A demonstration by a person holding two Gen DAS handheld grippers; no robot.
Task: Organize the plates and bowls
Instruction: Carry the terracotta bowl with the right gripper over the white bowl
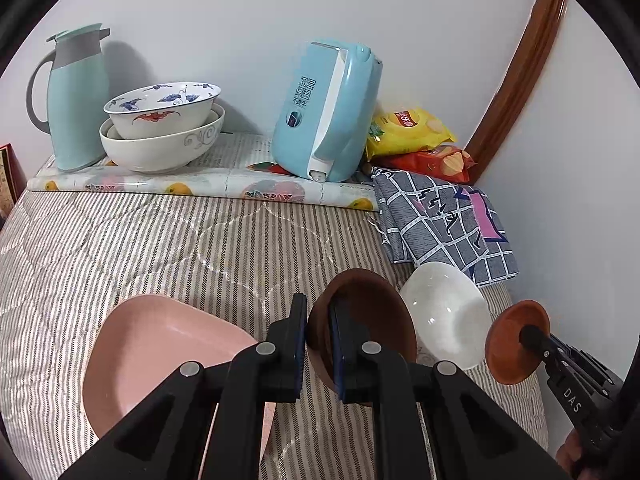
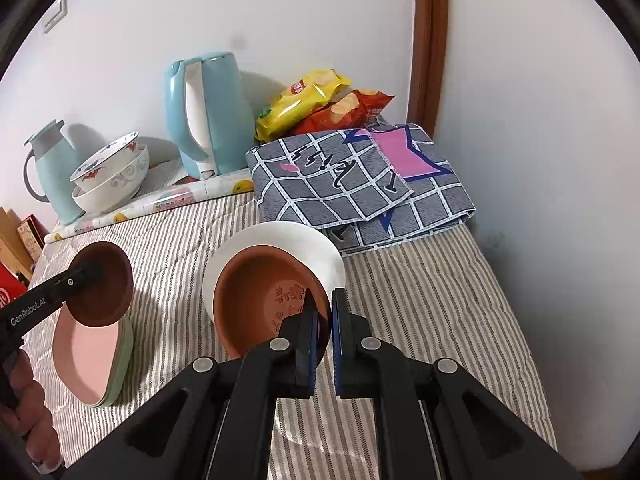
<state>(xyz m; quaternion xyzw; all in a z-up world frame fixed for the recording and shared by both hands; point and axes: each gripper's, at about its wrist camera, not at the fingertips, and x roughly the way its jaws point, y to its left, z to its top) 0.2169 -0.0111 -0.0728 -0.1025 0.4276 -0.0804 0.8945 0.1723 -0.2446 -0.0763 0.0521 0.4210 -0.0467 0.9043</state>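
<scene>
The left tongs (image 1: pixel 318 344) are clamped on the rim of a dark brown round clay saucer (image 1: pixel 372 312), one finger inside the dish and one outside, and hold it tilted up off the striped quilted bed cover (image 1: pixel 160 240). In the right wrist view this same saucer (image 2: pixel 102 284) hangs just above a stack of rounded-square plastic plates, pink on top (image 2: pixel 90 356) with pale green ones beneath.

The right tongs (image 2: pixel 324 312) are closed on the rim of an orange-brown terracotta saucer with a stamped flower pattern (image 2: pixel 260 296). It is held tilted, directly in front of a plain white ceramic bowl (image 2: pixel 316 248) that lies on the cover; whether the saucer touches the bowl cannot be told. From the left wrist view the white bowl (image 1: pixel 444 312) lies tipped between the two saucers, with the terracotta one (image 1: pixel 516 344) at its right.

At the back, on a low board wrapped in fruit-print paper (image 1: pixel 200 188), stand a mint-green vacuum jug (image 1: pixel 76 96), a blue-and-white painted porcelain bowl (image 1: pixel 164 108) nested in a larger white bowl with grey scrollwork (image 1: pixel 160 148), and a light blue electric kettle (image 1: pixel 328 112). A folded grey checked cloth (image 2: pixel 360 176) lies by the wall, with a yellow crisp packet (image 2: pixel 300 100) and a red one (image 2: pixel 352 112) behind it.
</scene>
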